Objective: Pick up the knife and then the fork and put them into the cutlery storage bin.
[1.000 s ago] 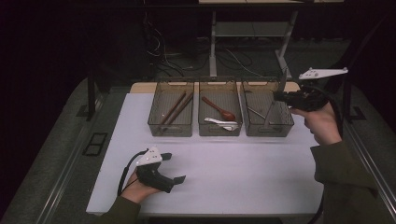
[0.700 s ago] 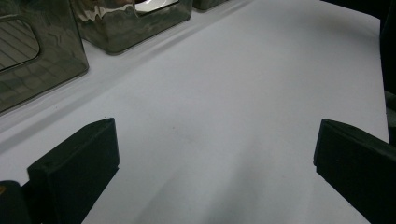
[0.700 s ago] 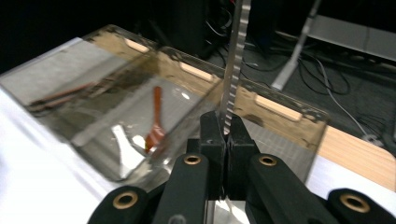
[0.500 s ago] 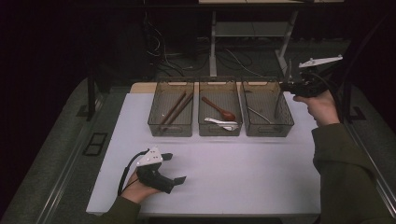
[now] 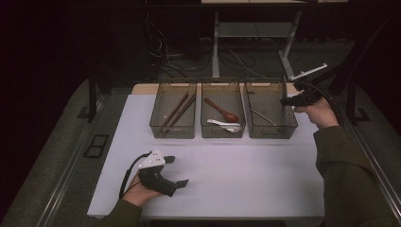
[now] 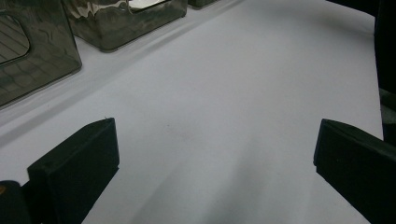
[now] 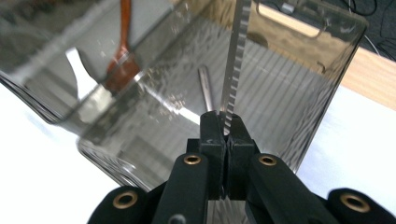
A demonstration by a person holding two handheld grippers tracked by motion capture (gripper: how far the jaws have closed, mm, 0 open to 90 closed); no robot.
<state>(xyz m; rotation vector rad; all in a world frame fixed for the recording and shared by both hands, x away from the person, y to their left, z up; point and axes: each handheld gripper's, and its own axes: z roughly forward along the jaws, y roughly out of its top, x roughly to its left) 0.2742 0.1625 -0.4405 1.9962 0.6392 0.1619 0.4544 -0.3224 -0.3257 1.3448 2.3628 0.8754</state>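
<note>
My right gripper (image 7: 225,126) is shut on the blade of a serrated knife (image 7: 235,60), which sticks up from its jaws. In the high view the right gripper (image 5: 289,100) hangs at the right rim of the right bin (image 5: 272,130), where a metal utensil (image 5: 261,117) lies. The middle bin (image 5: 222,131) holds a brown spoon (image 5: 222,109) and a white spoon (image 5: 222,124). Brown chopsticks (image 5: 177,109) lie in the left bin (image 5: 172,131). My left gripper (image 5: 176,170) rests on the white tabletop, its jaws wide open and empty (image 6: 215,163).
The three smoky clear bins stand in a row at the back of the white tabletop (image 5: 246,170). A wooden strip (image 7: 373,70) runs behind them. Table legs and cables (image 5: 217,56) lie on the floor beyond.
The right hand has moved the knife a little left and lower, to the right bin's rim. The left hand and gripper have stayed put.
</note>
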